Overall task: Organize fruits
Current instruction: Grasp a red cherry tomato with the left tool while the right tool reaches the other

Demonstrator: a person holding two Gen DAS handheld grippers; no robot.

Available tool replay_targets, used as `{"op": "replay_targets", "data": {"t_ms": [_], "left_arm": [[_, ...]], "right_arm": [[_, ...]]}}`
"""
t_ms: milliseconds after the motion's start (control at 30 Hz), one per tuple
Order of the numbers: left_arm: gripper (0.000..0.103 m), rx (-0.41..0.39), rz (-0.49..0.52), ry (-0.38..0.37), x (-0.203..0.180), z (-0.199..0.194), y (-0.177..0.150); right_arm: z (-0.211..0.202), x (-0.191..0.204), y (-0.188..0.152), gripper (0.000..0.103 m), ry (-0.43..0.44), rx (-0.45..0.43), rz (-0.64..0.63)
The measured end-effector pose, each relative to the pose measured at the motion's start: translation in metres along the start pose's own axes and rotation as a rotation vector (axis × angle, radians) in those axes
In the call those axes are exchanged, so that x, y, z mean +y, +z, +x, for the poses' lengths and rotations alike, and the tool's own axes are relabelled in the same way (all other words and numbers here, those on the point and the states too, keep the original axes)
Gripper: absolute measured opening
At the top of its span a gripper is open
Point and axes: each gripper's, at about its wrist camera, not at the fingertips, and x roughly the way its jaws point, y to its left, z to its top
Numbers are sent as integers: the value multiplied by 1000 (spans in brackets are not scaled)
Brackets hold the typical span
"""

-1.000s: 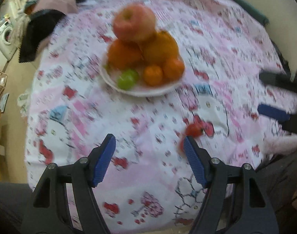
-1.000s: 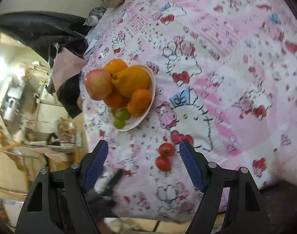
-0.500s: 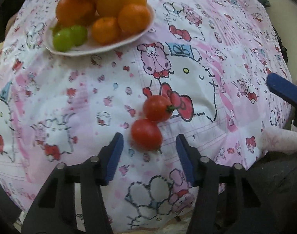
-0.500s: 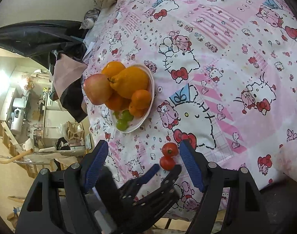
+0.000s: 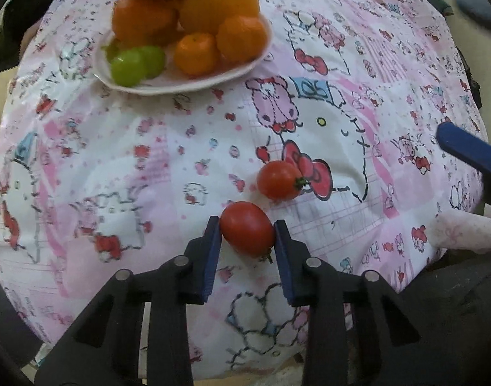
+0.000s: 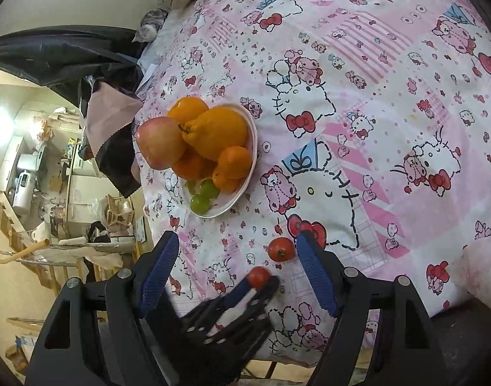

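Left hand-held gripper [image 5: 247, 234] clamps the near tomato [image 5: 247, 227]; right hand-held gripper [image 6: 235, 270] hangs spread apart above.

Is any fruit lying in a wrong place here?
Yes. Two tomatoes are off the plate on the cloth: one tomato lies loose, the other tomato sits between the left gripper's fingers. The remaining fruit is piled on the plate.

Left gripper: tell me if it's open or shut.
Shut on the near tomato. In the left wrist view the left gripper has both blue pads pressed against the tomato's sides; the second tomato lies free beyond.
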Motion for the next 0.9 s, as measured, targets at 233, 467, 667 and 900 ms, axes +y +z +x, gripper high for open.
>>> {"op": "replay_targets", "data": {"t_ms": [233, 467, 667, 900], "left_arm": [[29, -41, 17, 38, 27, -39, 11], [29, -98, 10, 81, 63, -78, 26], [29, -143, -21, 94, 87, -98, 32], [29, -160, -104, 118, 115, -93, 33]], "right_arm": [[2, -2, 0, 78, -27, -3, 0], [9, -1, -2, 78, -62, 5, -5], [18, 0, -5, 78, -108, 19, -23], [32, -2, -7, 78, -177, 42, -40]]}}
